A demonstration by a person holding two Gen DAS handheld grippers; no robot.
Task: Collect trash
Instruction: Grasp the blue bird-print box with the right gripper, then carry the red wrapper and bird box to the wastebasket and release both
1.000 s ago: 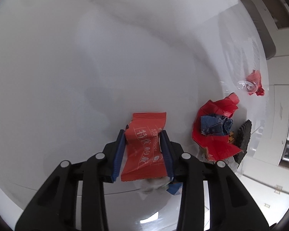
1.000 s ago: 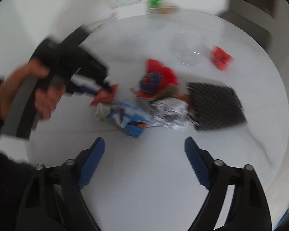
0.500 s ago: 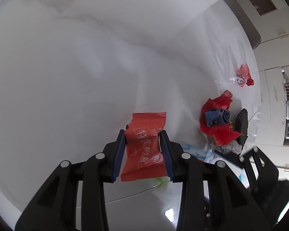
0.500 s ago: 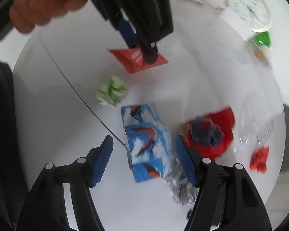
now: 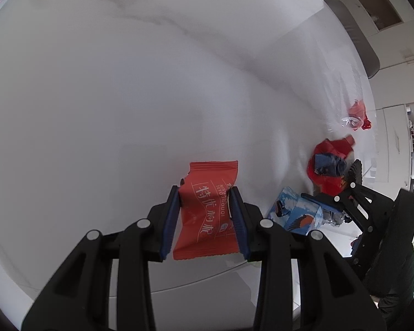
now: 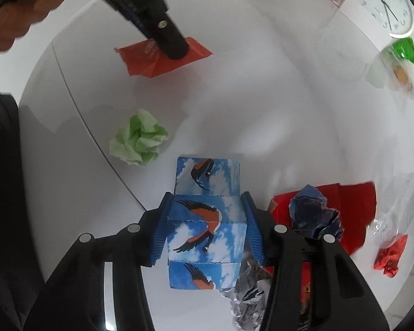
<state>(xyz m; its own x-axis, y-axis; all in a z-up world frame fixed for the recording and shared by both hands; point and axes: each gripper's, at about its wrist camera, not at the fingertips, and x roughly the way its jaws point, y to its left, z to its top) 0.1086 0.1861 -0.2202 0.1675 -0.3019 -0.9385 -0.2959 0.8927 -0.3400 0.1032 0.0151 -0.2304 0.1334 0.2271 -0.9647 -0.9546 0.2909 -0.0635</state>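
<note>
My left gripper (image 5: 204, 195) is shut on a red snack wrapper (image 5: 207, 209) and holds it above the white table (image 5: 96, 110); the wrapper also shows in the right wrist view (image 6: 151, 60). My right gripper (image 6: 207, 204) is shut on a blue box with bird pictures (image 6: 205, 226), which rests on the table; the box also shows in the left wrist view (image 5: 295, 212). A crumpled green paper ball (image 6: 139, 140) lies left of the box. Crumpled foil (image 6: 248, 295) lies under my right fingers.
A red sheet with a dark blue crumpled paper (image 6: 314, 215) lies right of the box. A small red wrapper (image 6: 389, 256) and clear plastic (image 6: 400, 207) lie further right. A clock (image 6: 383, 2) and a green item (image 6: 404, 49) are at the far edge.
My right gripper has come down over the blue box and closed on it. My left gripper keeps the red wrapper and has lifted slightly away from the pile.
</note>
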